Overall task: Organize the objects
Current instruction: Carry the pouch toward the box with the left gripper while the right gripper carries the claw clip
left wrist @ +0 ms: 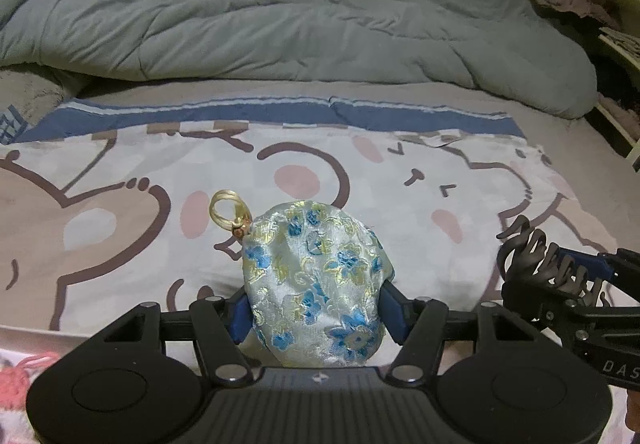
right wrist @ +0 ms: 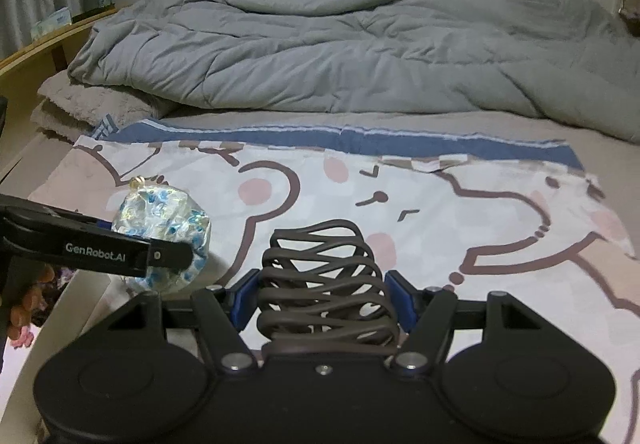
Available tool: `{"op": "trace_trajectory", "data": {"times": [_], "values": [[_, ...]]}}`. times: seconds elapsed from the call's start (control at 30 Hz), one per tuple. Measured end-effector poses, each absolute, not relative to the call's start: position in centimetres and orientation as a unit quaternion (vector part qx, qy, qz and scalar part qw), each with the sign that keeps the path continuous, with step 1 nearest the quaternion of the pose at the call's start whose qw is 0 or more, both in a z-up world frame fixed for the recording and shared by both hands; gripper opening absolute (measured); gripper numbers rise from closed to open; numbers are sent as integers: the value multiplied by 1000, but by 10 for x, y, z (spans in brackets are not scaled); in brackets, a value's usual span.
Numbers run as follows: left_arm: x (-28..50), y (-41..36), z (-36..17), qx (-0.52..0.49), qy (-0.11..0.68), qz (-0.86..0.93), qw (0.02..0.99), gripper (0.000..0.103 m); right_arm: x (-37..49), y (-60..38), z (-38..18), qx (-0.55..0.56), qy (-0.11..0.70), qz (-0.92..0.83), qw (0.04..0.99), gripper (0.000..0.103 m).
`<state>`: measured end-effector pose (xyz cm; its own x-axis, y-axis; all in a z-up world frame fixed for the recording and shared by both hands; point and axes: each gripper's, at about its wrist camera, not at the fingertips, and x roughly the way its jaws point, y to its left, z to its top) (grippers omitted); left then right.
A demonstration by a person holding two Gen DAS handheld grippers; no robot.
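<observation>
- The left gripper is clamped on a brocade pouch, held just above the cartoon sheet. The pouch looks soft and light with slippery satin, so the pads grip its plump middle, away from the gold ring.
- The right gripper, beside it over the same sheet, is clamped on a brown claw clip. It seems rigid, light and springy, with teeth that could snap.
- Beyond the sheet lies a grey duvet.
</observation>
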<state>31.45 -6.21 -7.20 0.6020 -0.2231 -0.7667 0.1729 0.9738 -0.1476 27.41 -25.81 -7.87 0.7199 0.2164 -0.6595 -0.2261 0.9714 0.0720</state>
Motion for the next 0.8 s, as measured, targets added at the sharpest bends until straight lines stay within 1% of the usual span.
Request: {"op": "trace_trajectory", "data": {"times": [0.53,0.8], "values": [[239,-45,-9,-10,403,-119,907,63,216,-249,-23,13,332,103,937,67],[205,-31,12,-12,388,-112,915,63,188,-237,-3,21,321,100,941,67]]}}
